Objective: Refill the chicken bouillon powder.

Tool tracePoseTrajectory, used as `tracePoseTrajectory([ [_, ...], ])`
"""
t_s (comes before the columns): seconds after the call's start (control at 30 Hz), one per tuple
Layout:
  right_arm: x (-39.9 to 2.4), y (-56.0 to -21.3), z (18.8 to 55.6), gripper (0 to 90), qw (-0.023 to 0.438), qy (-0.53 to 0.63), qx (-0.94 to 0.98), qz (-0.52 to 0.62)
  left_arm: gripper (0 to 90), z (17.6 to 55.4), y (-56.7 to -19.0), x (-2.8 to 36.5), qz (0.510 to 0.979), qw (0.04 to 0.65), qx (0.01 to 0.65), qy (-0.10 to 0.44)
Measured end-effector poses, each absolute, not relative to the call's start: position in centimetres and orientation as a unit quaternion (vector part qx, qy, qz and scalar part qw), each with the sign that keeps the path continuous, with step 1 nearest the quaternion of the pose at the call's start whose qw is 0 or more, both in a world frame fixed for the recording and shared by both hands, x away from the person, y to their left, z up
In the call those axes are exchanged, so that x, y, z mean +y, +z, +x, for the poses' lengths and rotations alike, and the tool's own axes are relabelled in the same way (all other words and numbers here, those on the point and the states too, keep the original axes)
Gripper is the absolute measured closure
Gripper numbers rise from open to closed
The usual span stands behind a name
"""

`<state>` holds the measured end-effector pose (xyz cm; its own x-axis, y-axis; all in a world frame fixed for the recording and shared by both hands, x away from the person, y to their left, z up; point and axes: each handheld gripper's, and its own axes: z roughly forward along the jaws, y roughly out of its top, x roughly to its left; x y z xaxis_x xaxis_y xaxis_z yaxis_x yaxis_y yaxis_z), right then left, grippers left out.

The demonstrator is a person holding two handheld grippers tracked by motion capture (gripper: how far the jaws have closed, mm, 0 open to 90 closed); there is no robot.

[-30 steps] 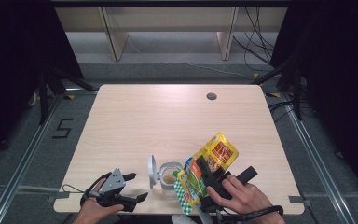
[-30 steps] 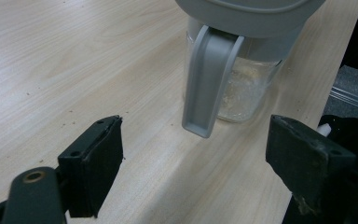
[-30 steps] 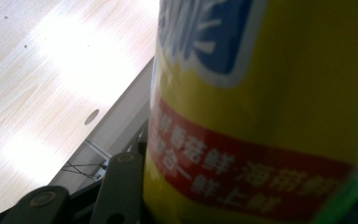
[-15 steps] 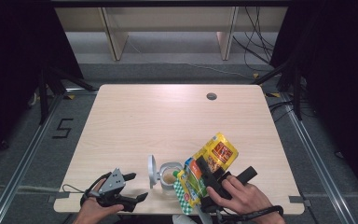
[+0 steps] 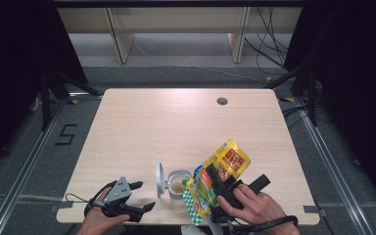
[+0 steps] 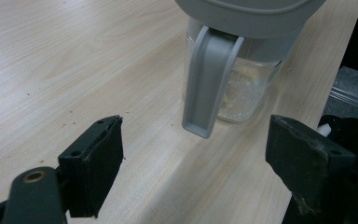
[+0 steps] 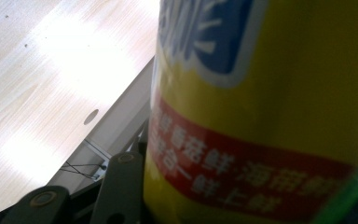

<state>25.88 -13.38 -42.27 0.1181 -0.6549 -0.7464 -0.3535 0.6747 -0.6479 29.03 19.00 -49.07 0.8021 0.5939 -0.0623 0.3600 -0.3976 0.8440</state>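
Left claw [image 5: 144, 196]: it is held low near the front left edge of the table [image 5: 176, 127], with the jaws released and spread wide; nothing is held between them.
Jar [image 5: 177, 186]: a clear glass jar is seen standing upright near the front edge, just to the right of the left claw and apart from it; a little pale powder is seen at its bottom.
Lid [image 5: 159, 179]: the grey lid is swung open and stands up at the left side of the jar; in the left gripper view its latch [image 6: 208, 84] is seen hanging down in front of the glass.
Right claw [image 5: 214, 188]: it is clenched on the packets, which are lifted and tilted beside the jar, on its right.
Packets [image 5: 227, 159]: a yellow packet with a red band is seen close in the right gripper view [image 7: 270, 116]; a green checked one [image 5: 194, 203] is held together with it.
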Motion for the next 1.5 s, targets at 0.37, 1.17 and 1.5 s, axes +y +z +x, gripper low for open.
tracePoseTrajectory([
  [0.37, -13.43, -42.23, 25.86, 61.9, 0.637, -0.116, 0.659, -0.383, 18.6, 29.03, -49.07, 19.0, 0.826, 0.467, 0.289, 0.124],
  [1.17, -13.38, -42.3, 25.7, 62.3, 0.641, -0.129, 0.65, -0.387, 18.6, 29.03, -49.17, 18.88, 0.823, 0.471, 0.291, 0.125],
  [1.5, -13.43, -42.39, 25.64, 62.6, 0.641, -0.116, 0.657, -0.379, 18.6, 29.04, -49.1, 18.98, 0.826, 0.466, 0.29, 0.129],
])
